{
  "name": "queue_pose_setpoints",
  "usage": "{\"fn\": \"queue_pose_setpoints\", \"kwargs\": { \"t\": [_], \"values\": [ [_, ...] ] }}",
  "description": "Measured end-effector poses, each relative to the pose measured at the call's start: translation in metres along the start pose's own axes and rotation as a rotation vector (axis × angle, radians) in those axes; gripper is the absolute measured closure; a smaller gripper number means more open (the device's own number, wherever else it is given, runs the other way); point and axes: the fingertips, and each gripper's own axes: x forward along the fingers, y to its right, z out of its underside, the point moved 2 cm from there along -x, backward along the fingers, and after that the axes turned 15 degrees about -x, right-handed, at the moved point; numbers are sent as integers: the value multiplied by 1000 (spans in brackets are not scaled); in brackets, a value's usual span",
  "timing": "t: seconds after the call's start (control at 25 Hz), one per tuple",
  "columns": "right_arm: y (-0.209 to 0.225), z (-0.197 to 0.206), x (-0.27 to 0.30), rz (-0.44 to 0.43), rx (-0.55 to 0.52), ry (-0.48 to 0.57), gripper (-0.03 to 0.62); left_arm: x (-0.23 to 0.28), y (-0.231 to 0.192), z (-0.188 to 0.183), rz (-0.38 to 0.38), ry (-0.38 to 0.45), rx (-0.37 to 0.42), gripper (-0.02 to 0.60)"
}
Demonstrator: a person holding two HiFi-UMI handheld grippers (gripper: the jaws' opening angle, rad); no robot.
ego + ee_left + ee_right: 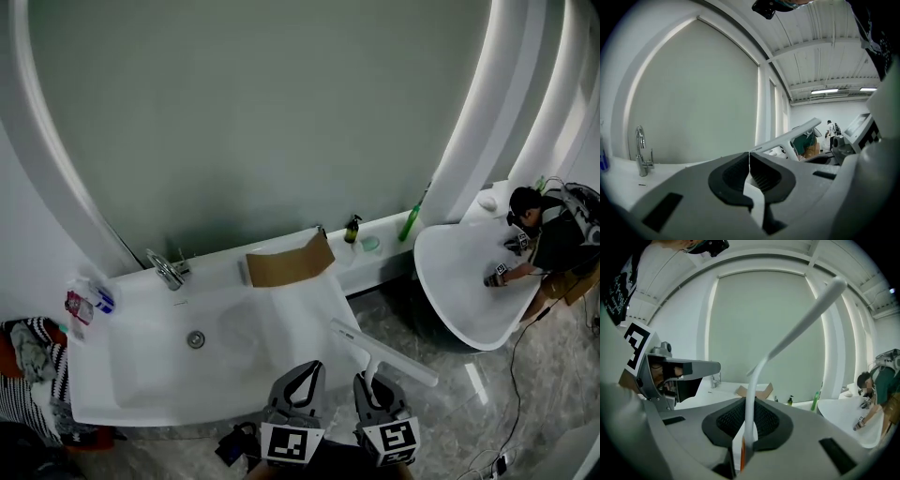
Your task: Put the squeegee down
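The white squeegee (382, 352) hangs in the air just off the right front corner of the white sink (141, 375). My right gripper (368, 378) is shut on its handle. In the right gripper view the handle rises from between the pads and the long blade of the squeegee (806, 317) slants up to the right. My left gripper (308, 369) is beside it on the left, over the sink's front edge, shut with nothing between its pads. The left gripper view has the squeegee (787, 138) as a slanted bar beyond my shut left gripper (749, 157).
A chrome faucet (169, 271) stands at the sink's back left, and a piece of cardboard (289, 261) lies on its back rim. A dark bottle (352, 229) and a green bottle (411, 223) stand on the ledge. A person (553, 246) works at a second basin (450, 281) on the right.
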Motion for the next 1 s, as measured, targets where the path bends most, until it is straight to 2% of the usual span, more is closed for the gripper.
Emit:
{"fn": "queue_pose_setpoints", "kwargs": {
  "t": [0.32, 0.64, 0.84, 1.0],
  "values": [
    [-2, 3, 33, -119, 21, 17, 546, 2, -21, 1, -104, 13, -7, 572],
    [-11, -25, 71, -192, 31, 39, 546, 10, -53, -18, -150, 9, -14, 572],
    [-8, -30, 120, -302, 101, 27, 546, 19, -71, -27, -174, 16, -27, 572],
    [-7, -9, 168, -381, 192, -45, 546, 24, -83, -28, -196, 14, -38, 572]
  ]
}}
